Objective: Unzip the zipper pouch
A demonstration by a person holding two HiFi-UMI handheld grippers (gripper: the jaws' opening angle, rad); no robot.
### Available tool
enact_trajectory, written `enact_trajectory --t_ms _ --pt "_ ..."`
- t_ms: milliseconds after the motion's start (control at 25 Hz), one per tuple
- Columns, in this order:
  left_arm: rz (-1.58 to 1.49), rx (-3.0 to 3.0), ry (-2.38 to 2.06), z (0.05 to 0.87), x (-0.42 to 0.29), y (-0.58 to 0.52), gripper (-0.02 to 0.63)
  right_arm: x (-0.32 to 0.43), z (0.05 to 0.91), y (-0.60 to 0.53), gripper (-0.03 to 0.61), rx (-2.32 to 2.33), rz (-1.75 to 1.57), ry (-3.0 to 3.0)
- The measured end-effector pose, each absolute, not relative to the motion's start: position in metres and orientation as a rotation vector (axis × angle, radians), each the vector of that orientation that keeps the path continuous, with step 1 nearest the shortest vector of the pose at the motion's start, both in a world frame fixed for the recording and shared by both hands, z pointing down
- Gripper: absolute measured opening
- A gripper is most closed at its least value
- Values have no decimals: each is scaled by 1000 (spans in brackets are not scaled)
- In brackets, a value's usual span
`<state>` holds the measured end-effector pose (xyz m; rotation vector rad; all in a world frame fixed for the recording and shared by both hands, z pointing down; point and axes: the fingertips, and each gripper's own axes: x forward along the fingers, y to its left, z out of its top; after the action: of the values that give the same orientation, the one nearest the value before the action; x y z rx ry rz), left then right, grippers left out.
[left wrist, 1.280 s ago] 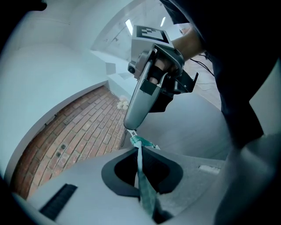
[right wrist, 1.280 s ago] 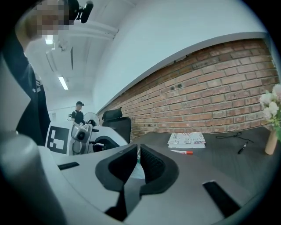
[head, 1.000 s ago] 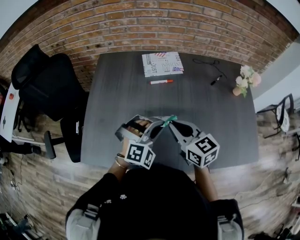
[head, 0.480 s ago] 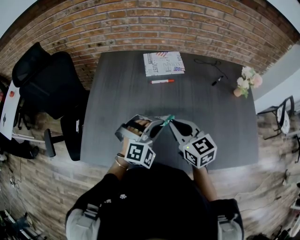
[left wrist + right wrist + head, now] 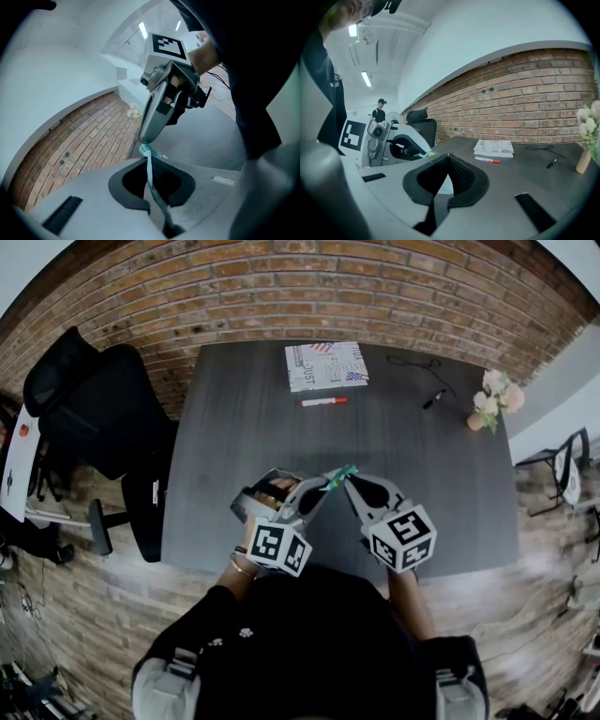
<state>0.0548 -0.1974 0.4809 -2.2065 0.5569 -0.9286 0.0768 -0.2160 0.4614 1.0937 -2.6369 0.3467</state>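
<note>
Left tool (image 5: 322, 490) clamps the teal zipper pouch (image 5: 149, 169) edge-on, with right tool (image 5: 143, 139) pinched on its far end.

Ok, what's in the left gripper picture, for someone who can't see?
The left gripper, jaws shut, clamps a thin teal pouch, while the right gripper pinches its far end. Behind lie a grey table and a brick wall.

Brick wall (image 5: 309, 287), grey table (image 5: 262, 432), black chair (image 5: 94, 409)
</note>
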Motion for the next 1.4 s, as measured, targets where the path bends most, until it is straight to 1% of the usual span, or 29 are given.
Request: enact_trajectory --t_ms 1400 --pt "-908 -2246 497 480 59 -189 6 96 478 -224 2 1207 321 -2528"
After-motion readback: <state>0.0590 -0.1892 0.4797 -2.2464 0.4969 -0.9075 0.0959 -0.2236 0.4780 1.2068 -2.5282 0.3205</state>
